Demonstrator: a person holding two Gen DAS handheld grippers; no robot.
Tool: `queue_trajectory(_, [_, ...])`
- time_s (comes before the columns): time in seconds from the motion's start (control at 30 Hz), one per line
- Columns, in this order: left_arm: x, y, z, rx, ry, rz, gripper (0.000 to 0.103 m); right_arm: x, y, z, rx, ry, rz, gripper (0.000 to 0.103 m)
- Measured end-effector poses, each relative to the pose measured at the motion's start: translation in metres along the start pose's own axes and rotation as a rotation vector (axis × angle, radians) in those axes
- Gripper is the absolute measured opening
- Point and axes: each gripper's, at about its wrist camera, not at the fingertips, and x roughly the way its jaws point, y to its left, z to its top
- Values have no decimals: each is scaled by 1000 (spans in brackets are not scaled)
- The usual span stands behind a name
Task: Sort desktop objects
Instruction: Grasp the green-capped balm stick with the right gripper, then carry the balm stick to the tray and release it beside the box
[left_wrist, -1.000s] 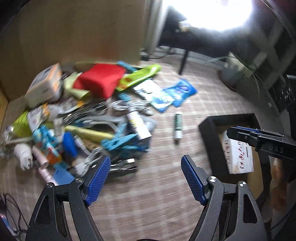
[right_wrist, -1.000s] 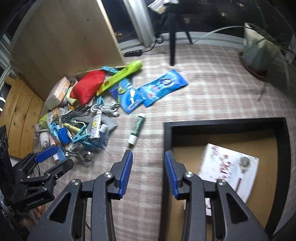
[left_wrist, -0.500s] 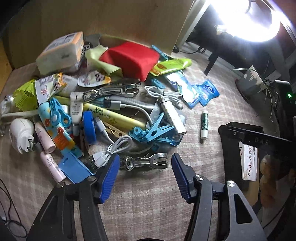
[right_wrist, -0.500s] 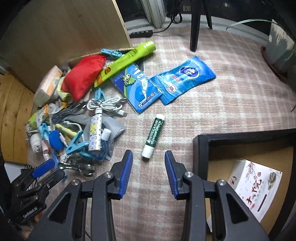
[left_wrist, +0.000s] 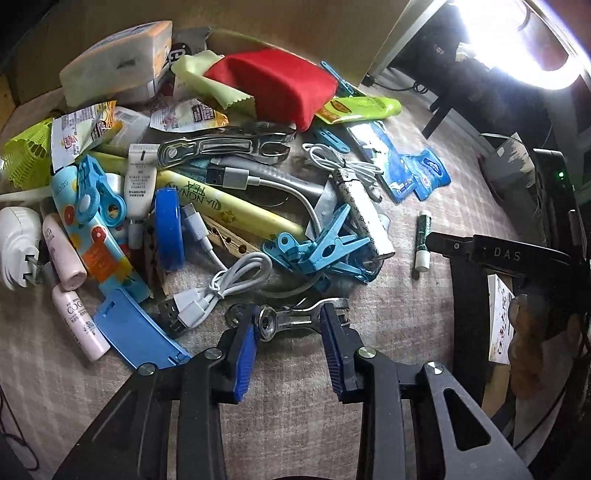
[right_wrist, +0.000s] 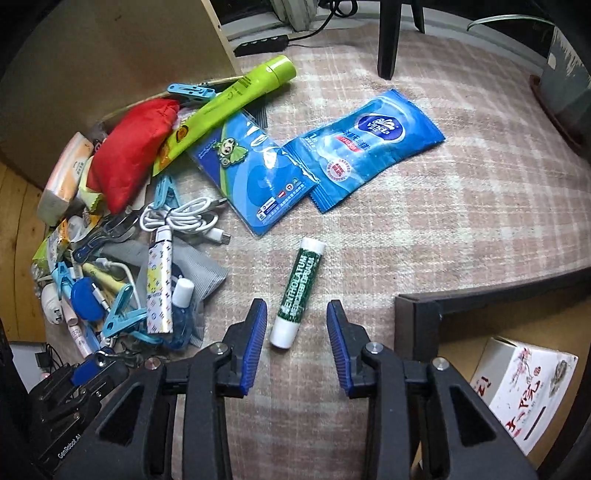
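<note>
A heap of small desk items lies on a checked cloth. My left gripper is open, its blue pads either side of a metal clip at the heap's near edge. My right gripper is open, its jaws astride the white cap end of a green lip balm stick lying alone on the cloth. That stick also shows in the left wrist view. A black tray holds a white printed box at the right.
The heap holds a red pouch, a tissue pack, blue clothes pegs, white cables, a yellow tube and small bottles. Two blue wipe packets lie beyond the stick. A wooden board stands behind the heap.
Both grippers have dropped closer to the cloth. The left has closed in around the metal clip and narrowed. The right has moved left from the tray to straddle the lip balm and opened wider.
</note>
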Motion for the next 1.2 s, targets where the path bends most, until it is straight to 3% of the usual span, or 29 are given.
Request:
queue_trajectory(0.17, [1, -1, 2, -9, -12, 9, 31, 8, 1, 6, 7, 13, -2, 33])
queue_trajectory(0.3, [2, -2, 5, -7, -14, 15, 18, 15, 4, 12, -6, 18, -16, 26])
queue_trajectory(0.53, [3, -1, 3, -4, -32, 16, 14, 17, 14, 17, -35, 2, -44, 17])
queue_trajectory(0.67, [-1, -3, 0, -6, -47, 3, 11, 15, 19, -5, -33, 6, -25, 16])
queue_trajectory(1.2, [-20, 6, -16, -54, -63, -85, 3, -13, 32, -38, -60, -29, 51, 16])
